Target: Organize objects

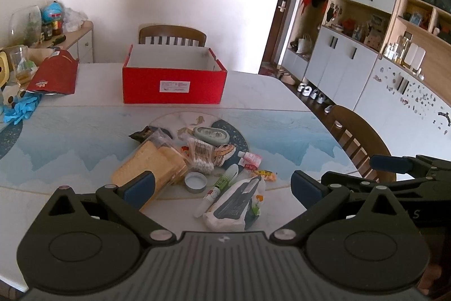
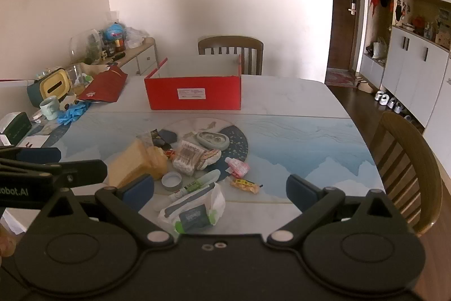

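Observation:
An open red box stands empty at the far middle of the table. A pile of small things lies nearer: a bag of bread, cotton swabs, a green oval case, a metal lid, a white tube, a pink tube, a wipes pack, a yellow candy. My left gripper and right gripper hover open and empty above the pile's near side.
A red lid, blue gloves, a cup and a tissue holder crowd the table's left. Wooden chairs stand behind the box and at the right. Cabinets line the right wall.

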